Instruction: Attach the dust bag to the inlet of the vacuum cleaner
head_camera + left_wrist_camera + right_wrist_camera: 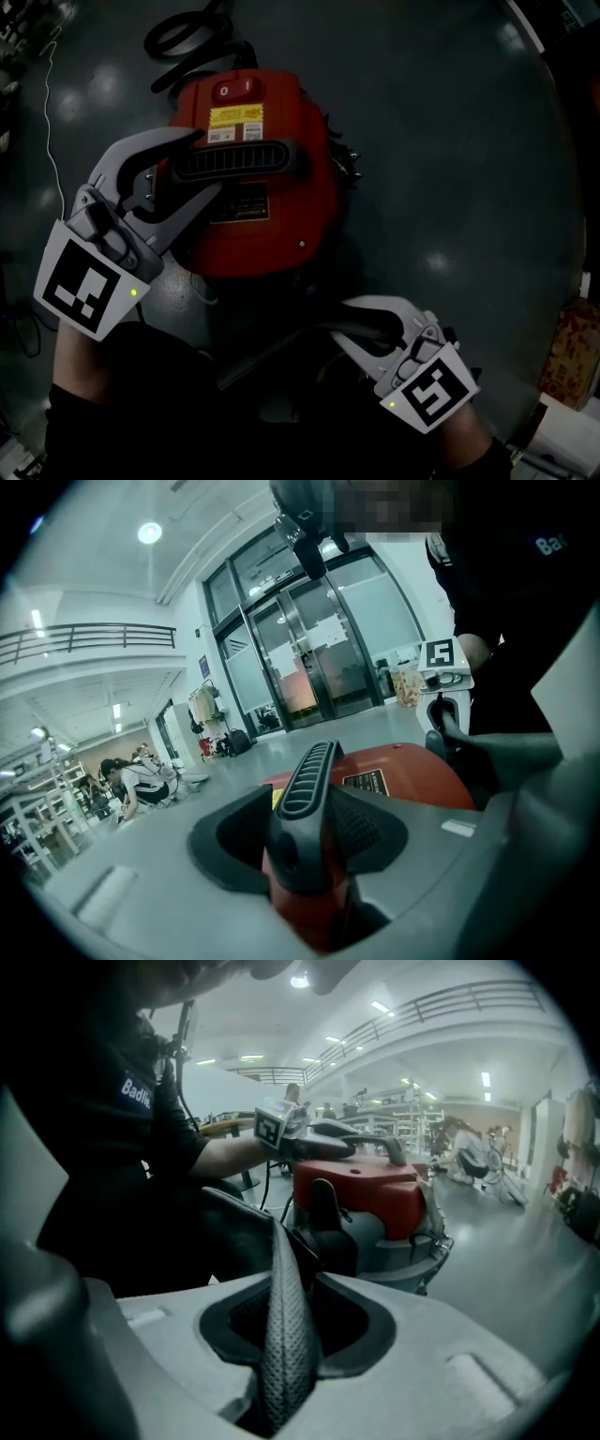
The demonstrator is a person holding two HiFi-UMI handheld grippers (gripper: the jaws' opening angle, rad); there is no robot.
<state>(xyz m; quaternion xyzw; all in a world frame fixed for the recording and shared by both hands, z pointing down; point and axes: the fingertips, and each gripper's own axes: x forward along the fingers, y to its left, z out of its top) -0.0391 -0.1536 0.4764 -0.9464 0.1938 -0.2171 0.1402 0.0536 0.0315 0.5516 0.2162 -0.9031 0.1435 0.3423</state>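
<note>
The red vacuum cleaner head [267, 112] lies on the dark floor, with a black ribbed handle [239, 161] across its top. My left gripper [206, 161] is shut on that handle [305, 789], one jaw on each side. Closer to me and to the right, my right gripper [342, 323] is shut on the edge of a dark grey textured dust bag [286, 1326], which runs as a thin strip up between its jaws. The rest of the bag [272, 361] is dim and mostly hidden against the person's dark clothes. The right gripper view shows the red head [361, 1190] on its metal canister [412, 1251].
A black hose [183, 37] coils on the floor beyond the vacuum. A thin white cable [47, 94] trails at the left. A cardboard box [572, 352] stands at the right edge. People sit on the floor [131, 780] far off by glass doors.
</note>
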